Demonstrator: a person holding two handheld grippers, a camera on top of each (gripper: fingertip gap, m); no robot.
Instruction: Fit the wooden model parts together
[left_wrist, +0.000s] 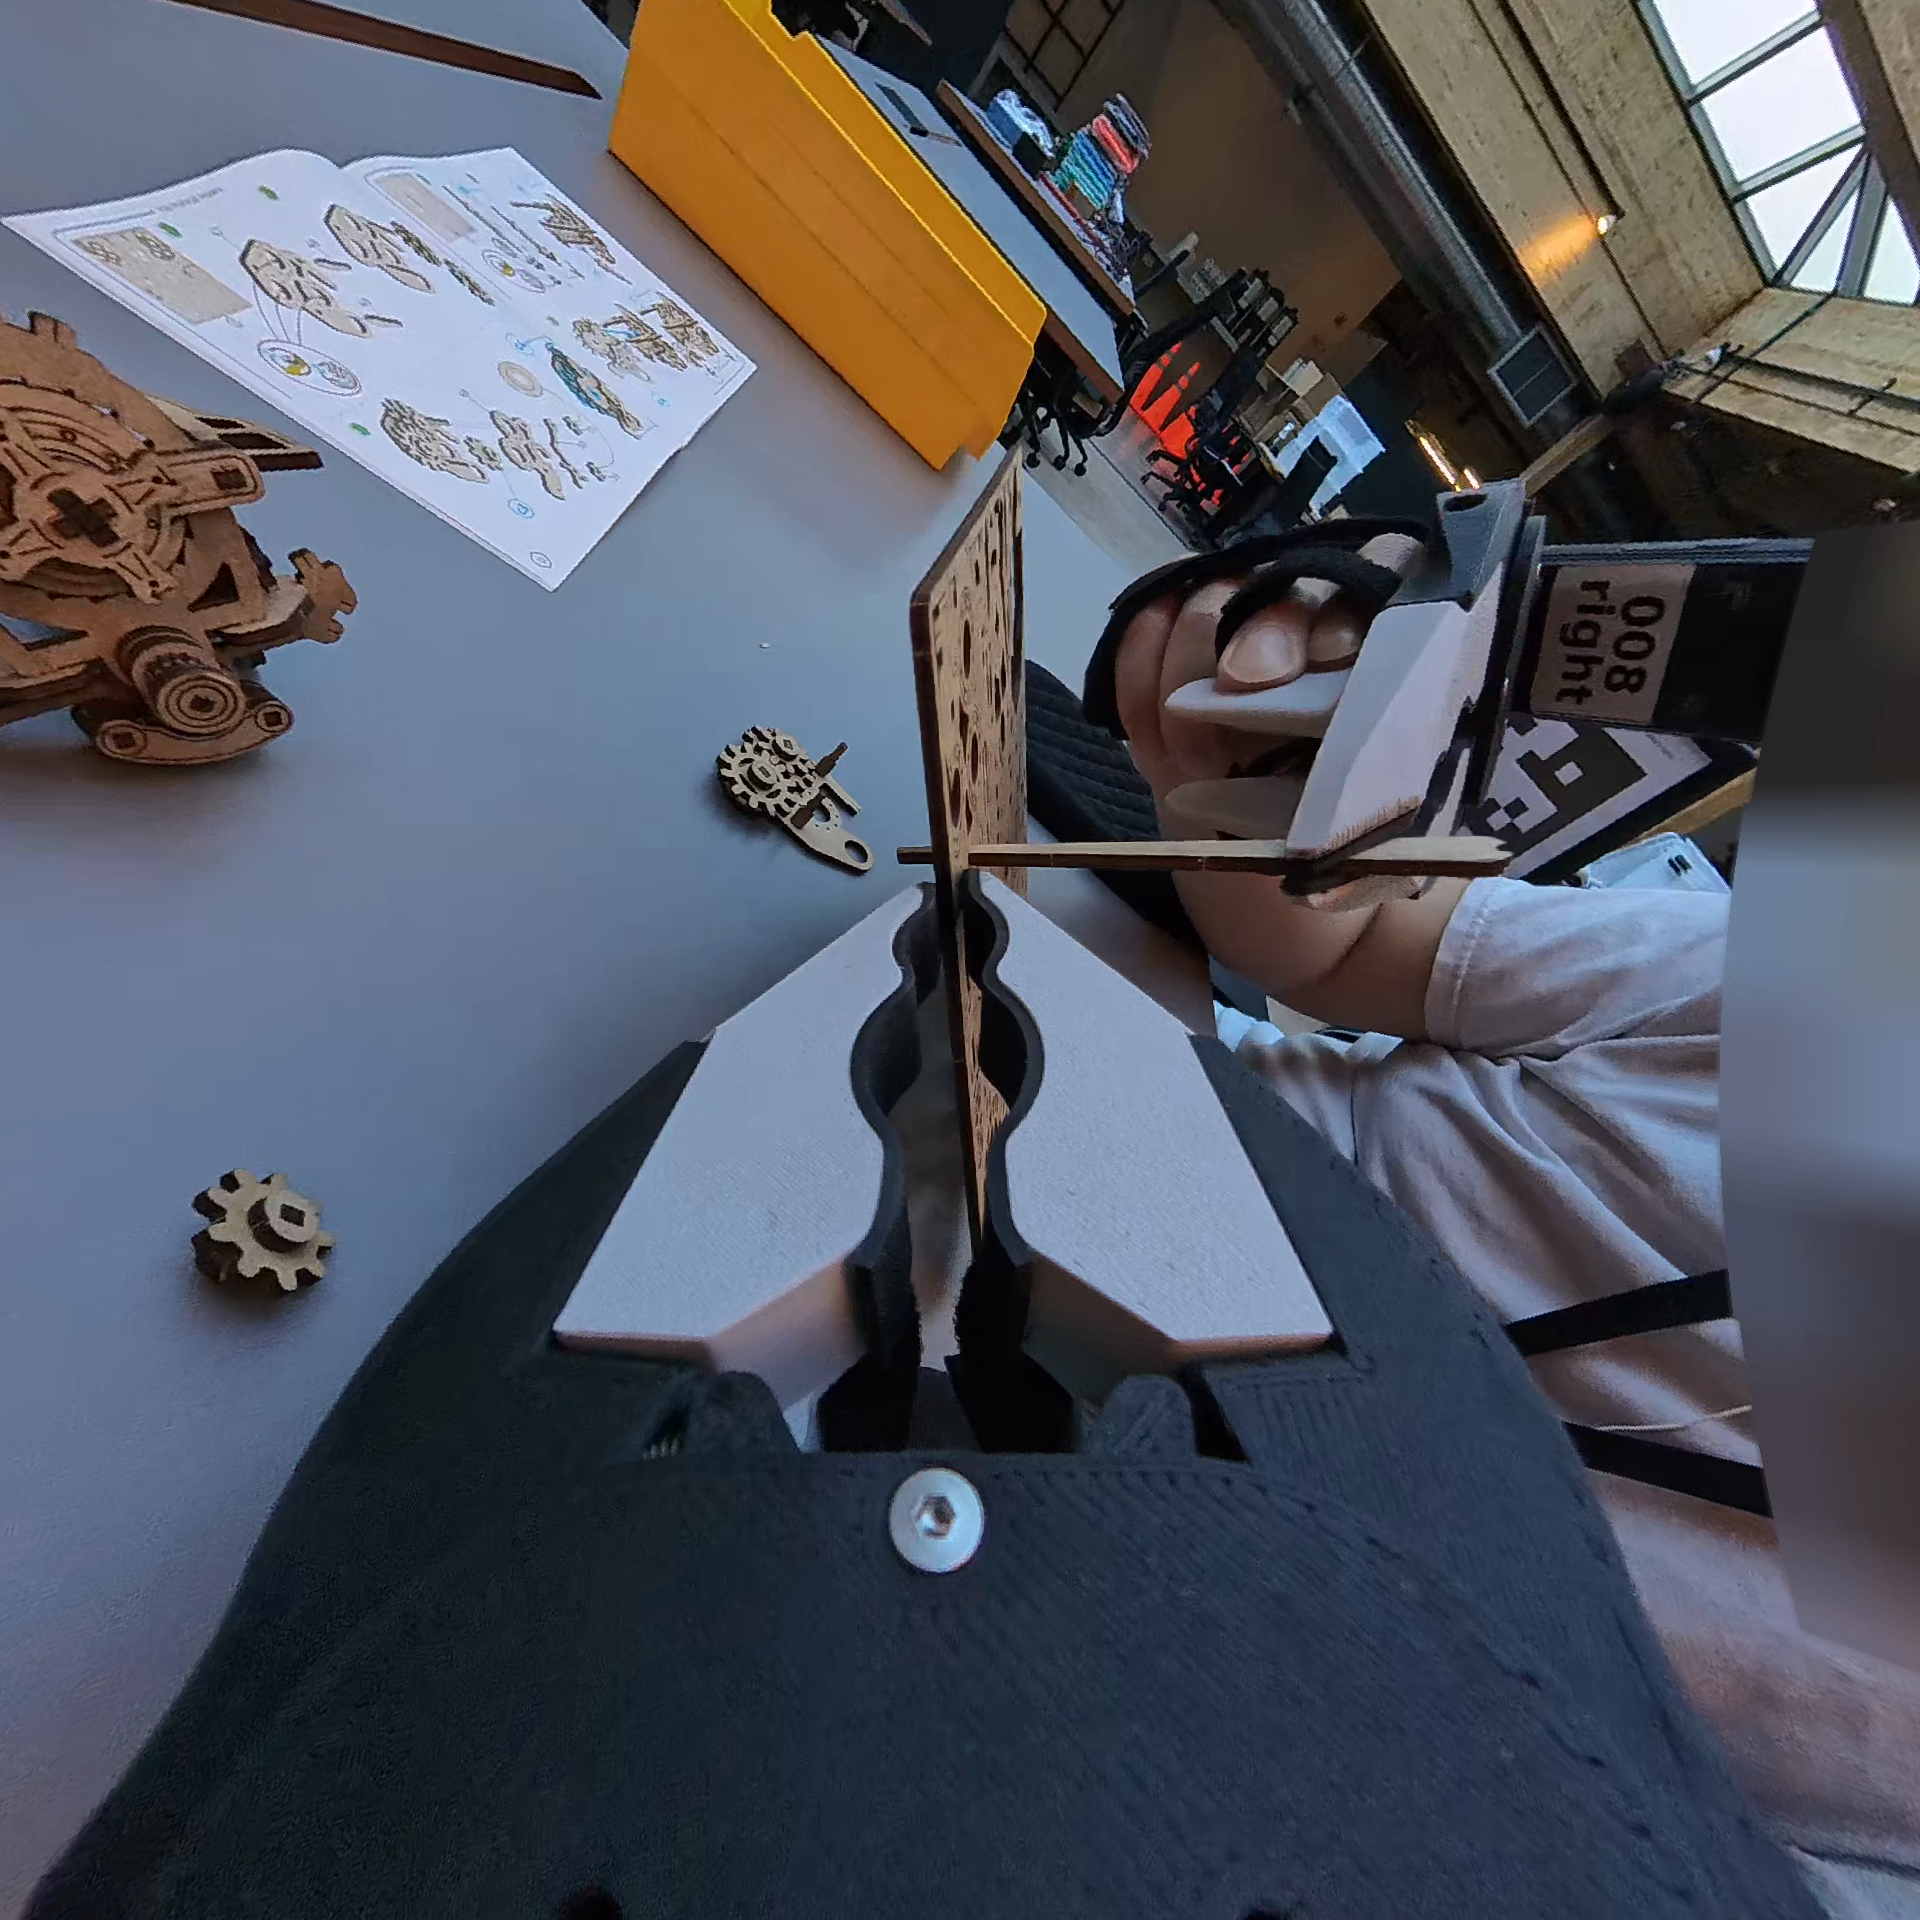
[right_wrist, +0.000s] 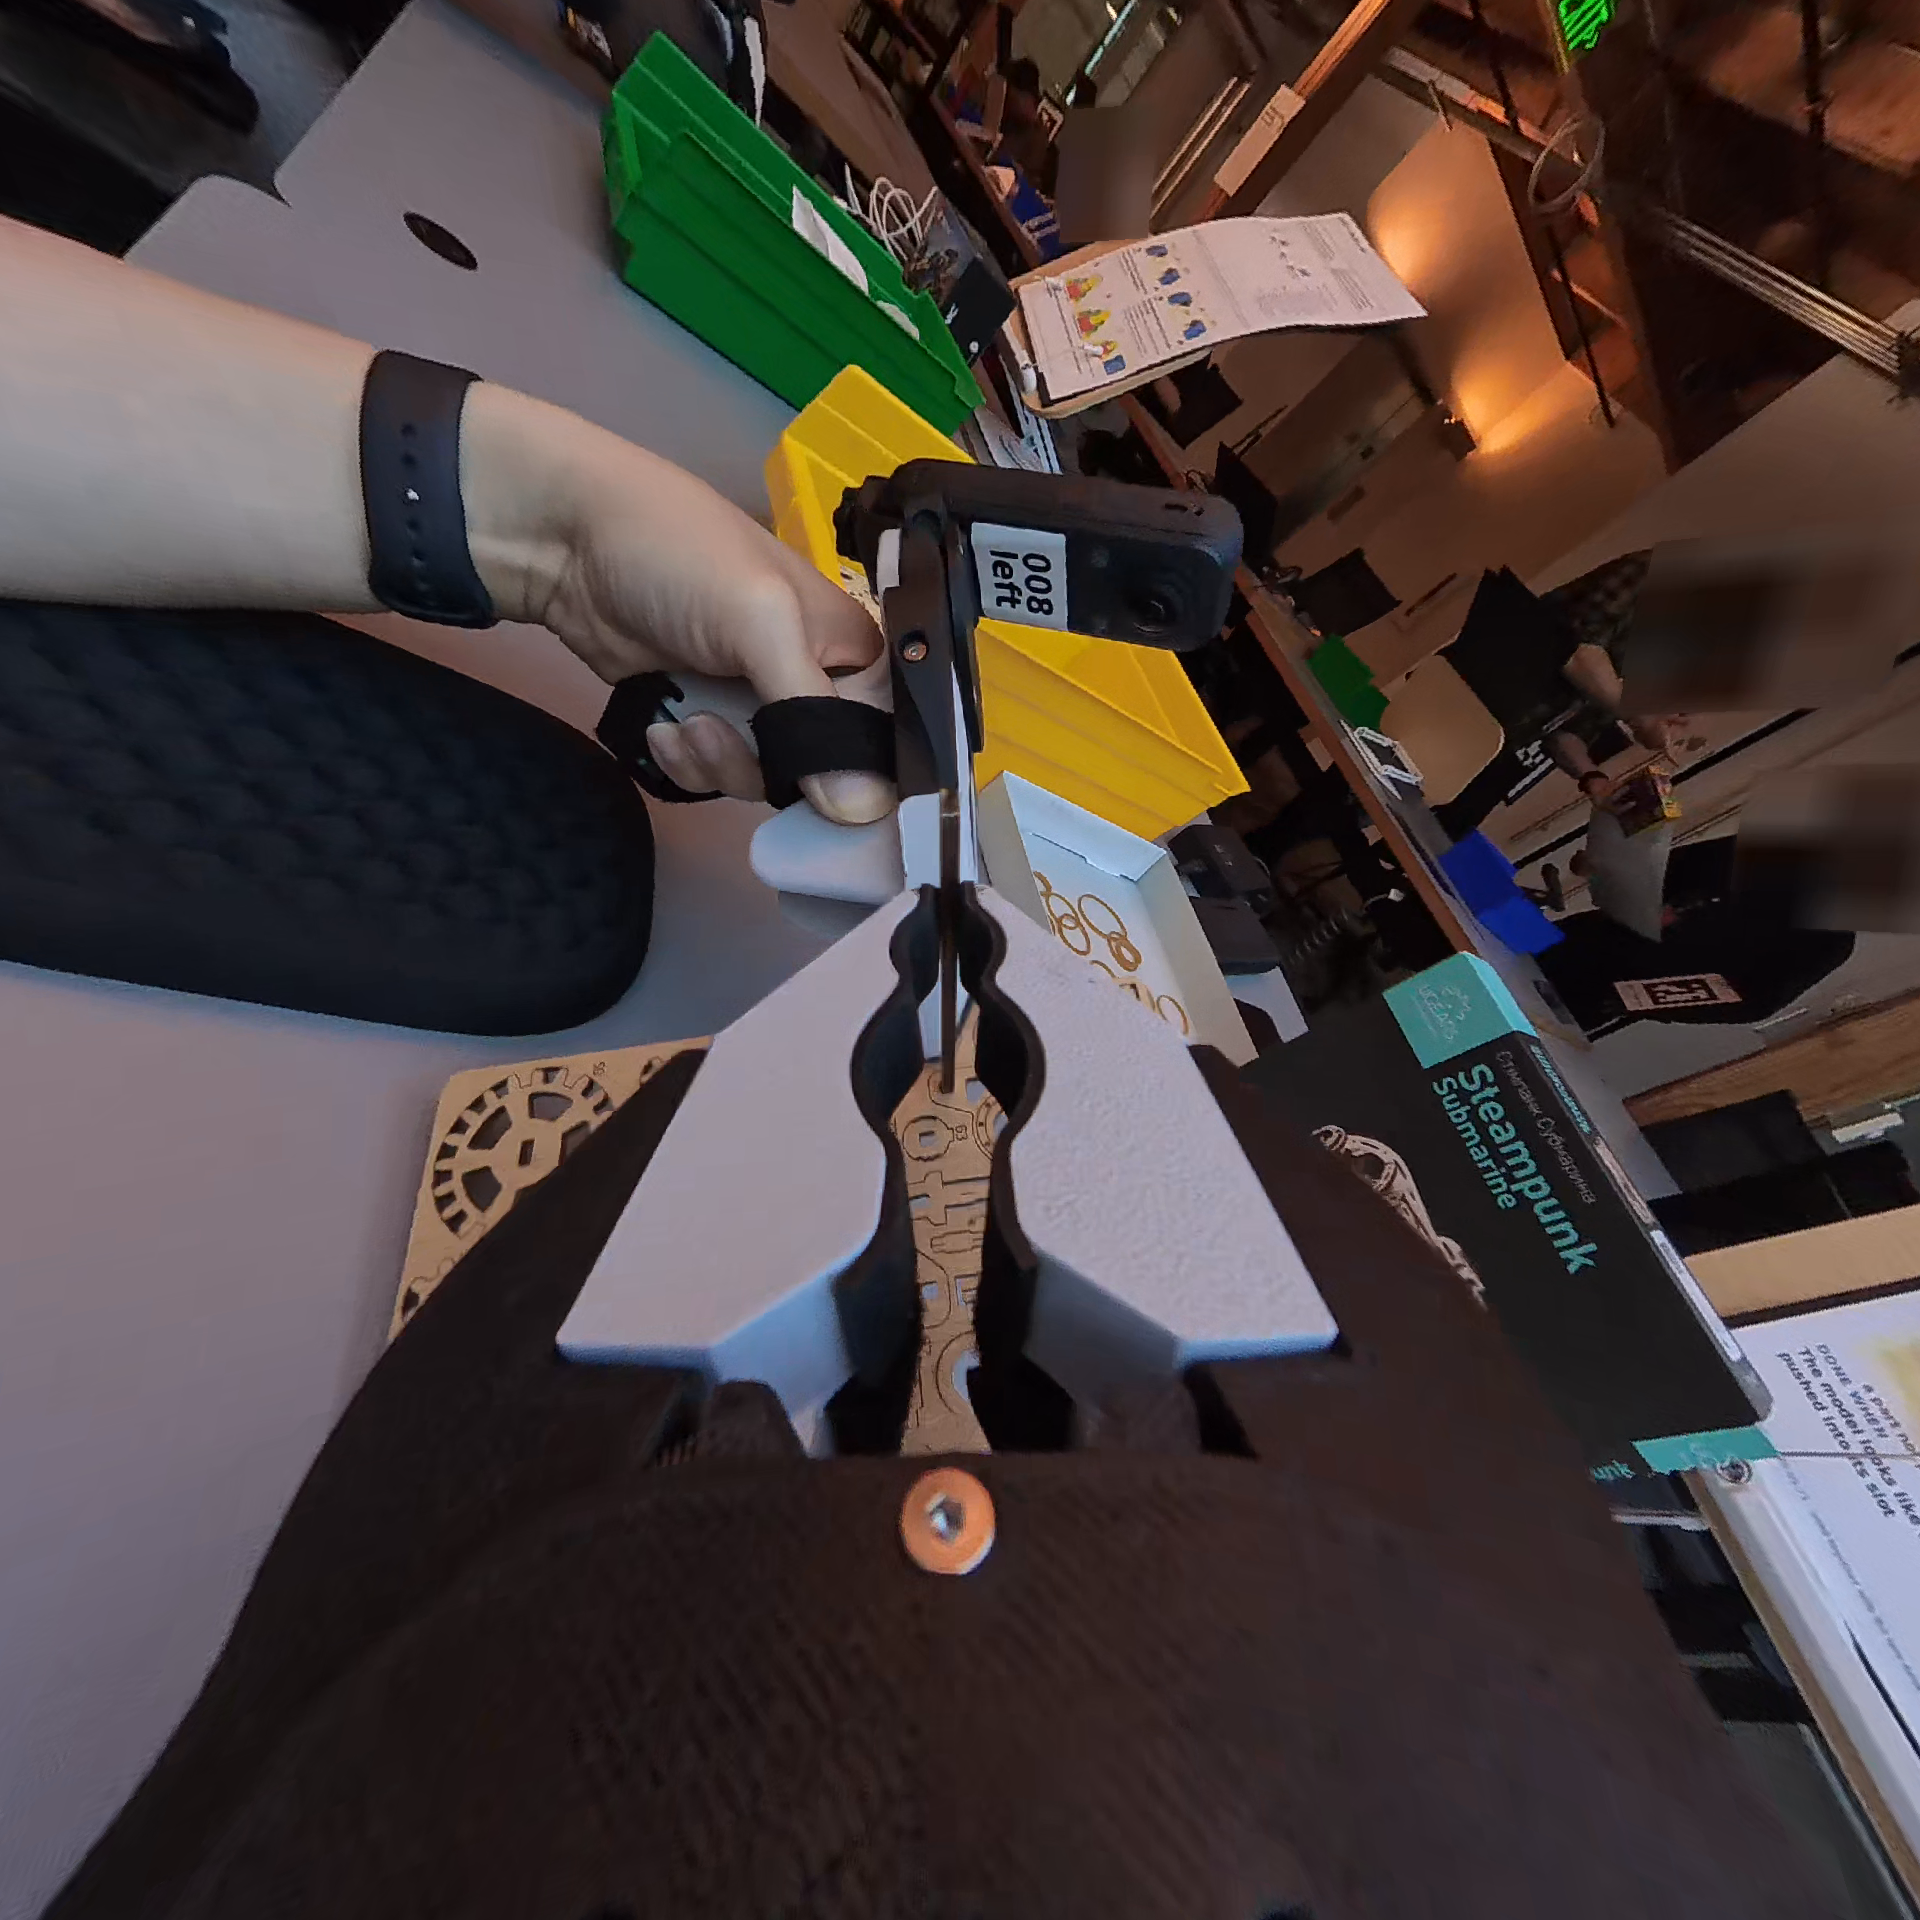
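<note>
My left gripper (left_wrist: 951, 904) is shut on a thin laser-cut wooden sheet (left_wrist: 971, 727) and holds it upright and edge-on above the grey table (left_wrist: 468, 935). My right gripper (left_wrist: 1340, 862) is shut on a thin wooden stick (left_wrist: 1122, 854). The stick's tip pokes through the sheet and comes out on its left side. In the right wrist view the stick (right_wrist: 948, 997) runs forward between my right gripper's (right_wrist: 945, 904) pads to the sheet's face (right_wrist: 940, 1226). The left gripper (right_wrist: 940, 821) is just beyond, in a person's hand.
On the table lie a part-built wooden model (left_wrist: 125, 582), a small gear assembly (left_wrist: 795, 795), a loose gear (left_wrist: 262, 1231) and an instruction booklet (left_wrist: 395, 322). A yellow bin (left_wrist: 831, 218) stands behind. A black padded cushion (right_wrist: 291, 810), a kit box (right_wrist: 1507, 1195) and a green bin (right_wrist: 769, 249) are nearby. Across from one pair of fingers to the other is roughly 6 cm. It is some 12 cm from my left tips to the loose gear (left_wrist: 262, 1231).
</note>
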